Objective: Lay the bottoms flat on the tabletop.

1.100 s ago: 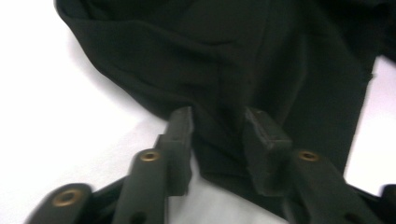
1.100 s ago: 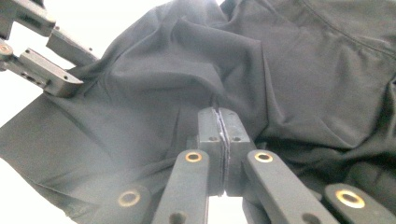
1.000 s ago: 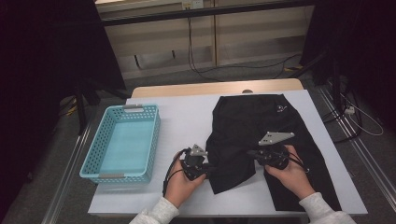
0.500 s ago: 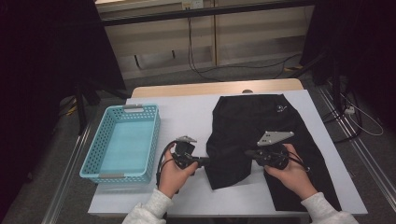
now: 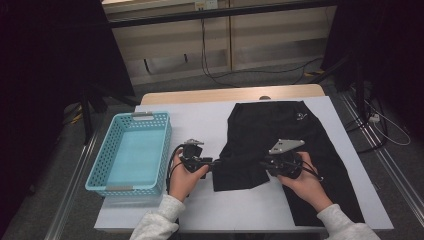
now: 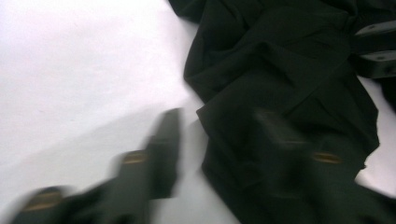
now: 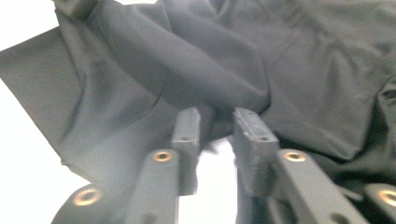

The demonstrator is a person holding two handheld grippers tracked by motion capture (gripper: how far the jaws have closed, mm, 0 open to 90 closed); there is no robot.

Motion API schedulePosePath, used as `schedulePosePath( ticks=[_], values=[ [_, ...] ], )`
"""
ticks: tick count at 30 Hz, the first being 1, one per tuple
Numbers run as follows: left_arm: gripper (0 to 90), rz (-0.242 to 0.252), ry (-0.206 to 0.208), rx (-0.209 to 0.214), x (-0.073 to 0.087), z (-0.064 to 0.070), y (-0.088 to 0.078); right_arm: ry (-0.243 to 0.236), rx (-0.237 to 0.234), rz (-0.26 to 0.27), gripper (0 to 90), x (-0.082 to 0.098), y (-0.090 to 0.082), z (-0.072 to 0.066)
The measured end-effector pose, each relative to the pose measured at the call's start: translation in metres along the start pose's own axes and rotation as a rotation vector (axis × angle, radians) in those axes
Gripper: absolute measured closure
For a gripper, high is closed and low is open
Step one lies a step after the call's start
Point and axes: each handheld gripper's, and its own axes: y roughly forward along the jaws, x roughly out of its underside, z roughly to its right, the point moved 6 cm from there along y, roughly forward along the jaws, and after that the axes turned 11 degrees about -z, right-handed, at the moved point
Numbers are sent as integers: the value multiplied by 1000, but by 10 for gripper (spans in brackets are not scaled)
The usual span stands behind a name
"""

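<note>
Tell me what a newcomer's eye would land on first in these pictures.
The black garment spread over the right half of the white table stands out first, with its near-left part folded over. Both hand-held tools work at that fold: the left gripper at its left edge, the right gripper on the cloth. A light-blue basket sits at the left.

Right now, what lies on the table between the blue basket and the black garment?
In the high view, the left gripper and its hand occupy the white table between the blue basket and the black garment.
</note>
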Motion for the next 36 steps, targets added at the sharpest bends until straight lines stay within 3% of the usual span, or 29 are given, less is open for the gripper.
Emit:
schedulePosePath(
  ticks=[3, 7, 10, 14, 17, 18, 28, 32, 36],
  values=[
    [363, 14, 28, 3, 2, 5, -5, -4, -29, 12, 619, 4, -5, -5],
    [281, 14, 61, -6, 4, 10, -4, -12, -35, 11, 516, 7, -6, -10],
    [259, 1, 88, 8, 12, 17, -5, -22, -33, 20, 363, 5, -6, -17],
    [242, 8, 106, -5, 24, 18, -8, -28, -48, 15, 340, 8, -5, -27],
    [235, 20, 113, -4, 26, 20, -12, -17, -31, 17, 310, 10, -6, -30],
    [234, 41, 137, -9, 25, 23, -17, 14, -27, 29, 283, 11, -7, -30],
    [228, 35, 180, -16, 44, 34, -22, 83, 13, 75, 291, 19, -18, -29],
    [229, 47, 195, -23, 44, 37, -24, 91, 26, 73, 364, 24, -21, -28],
    [236, 45, 187, -19, 43, 35, -23, 61, 4, 75, 459, 20, -19, -32]
  ],
)
